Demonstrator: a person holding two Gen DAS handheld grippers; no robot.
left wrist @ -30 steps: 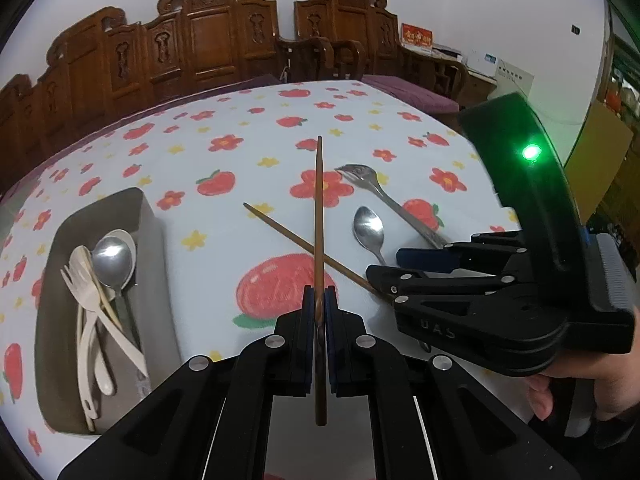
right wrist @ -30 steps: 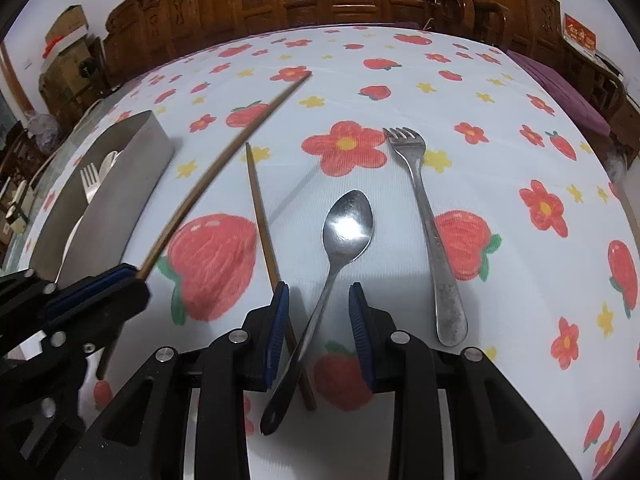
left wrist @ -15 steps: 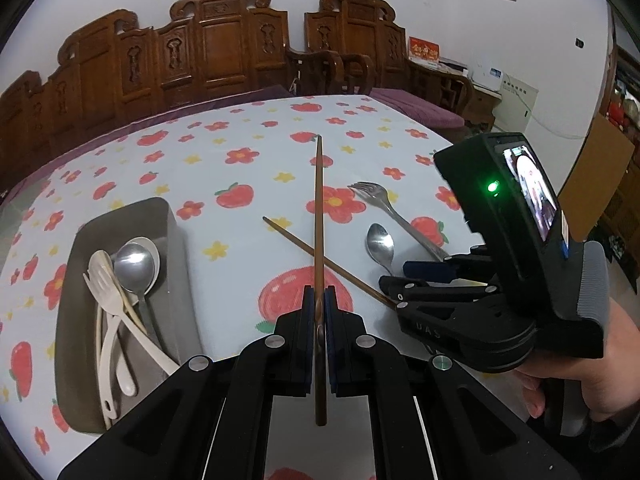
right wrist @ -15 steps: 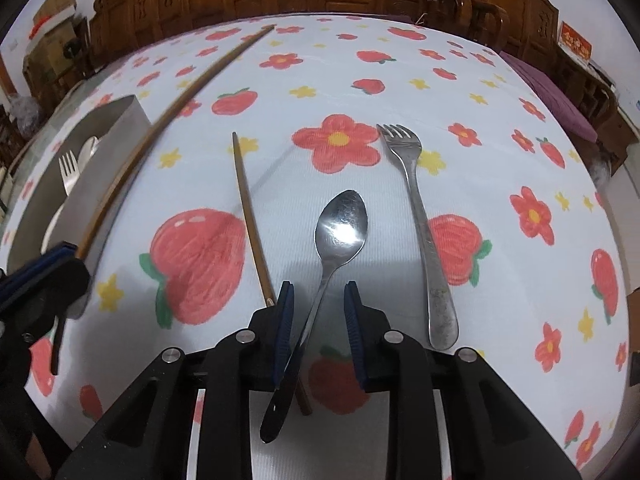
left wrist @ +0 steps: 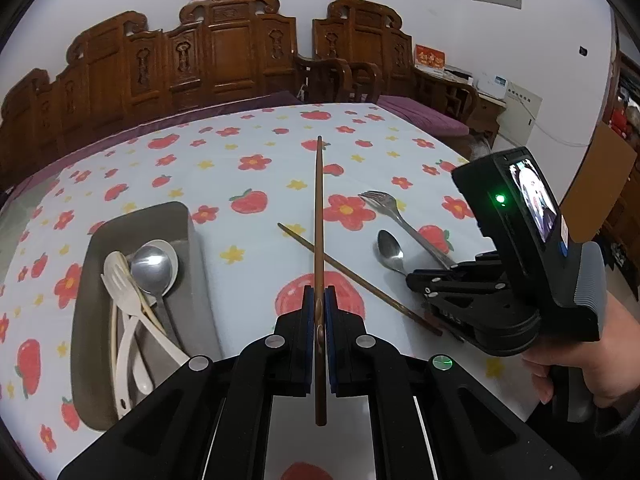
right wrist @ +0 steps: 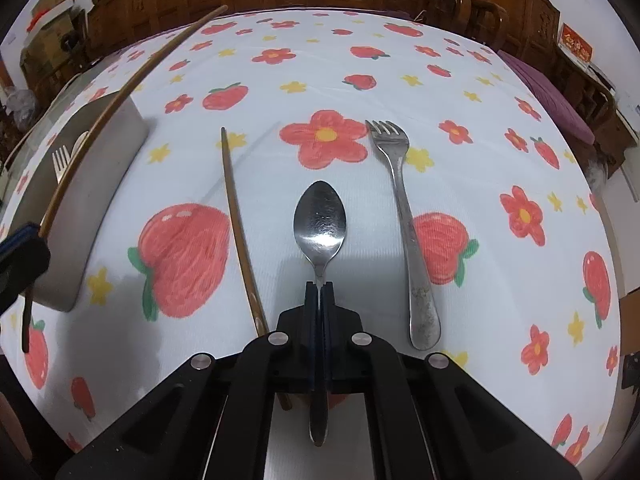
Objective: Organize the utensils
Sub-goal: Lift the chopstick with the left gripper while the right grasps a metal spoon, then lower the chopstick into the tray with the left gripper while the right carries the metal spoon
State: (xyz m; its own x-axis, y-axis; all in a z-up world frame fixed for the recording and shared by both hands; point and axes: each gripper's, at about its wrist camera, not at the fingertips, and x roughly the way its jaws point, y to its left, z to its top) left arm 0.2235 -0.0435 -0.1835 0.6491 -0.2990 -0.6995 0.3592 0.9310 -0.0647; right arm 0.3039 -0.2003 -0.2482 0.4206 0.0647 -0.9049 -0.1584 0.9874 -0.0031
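My left gripper (left wrist: 319, 300) is shut on a brown chopstick (left wrist: 319, 216) and holds it above the table, pointing away. My right gripper (right wrist: 320, 292) is shut on the handle of a metal spoon (right wrist: 320, 220) lying on the cloth; this spoon (left wrist: 390, 250) and the right gripper (left wrist: 416, 278) also show in the left wrist view. A second chopstick (right wrist: 240, 232) lies left of the spoon and a metal fork (right wrist: 404, 208) lies right of it. A grey tray (left wrist: 180, 216) at the left holds a metal spoon (left wrist: 152, 268) and several white plastic utensils (left wrist: 128, 312).
The table has a white cloth (right wrist: 460, 128) printed with red flowers and strawberries. Carved wooden chairs (left wrist: 224, 52) stand along the far edge. The held chopstick (right wrist: 120, 92) and tray (right wrist: 96, 208) show at the left of the right wrist view.
My right gripper has shut on the spoon's handle; it was open around it before. My left gripper has risen and drawn back with the chopstick.
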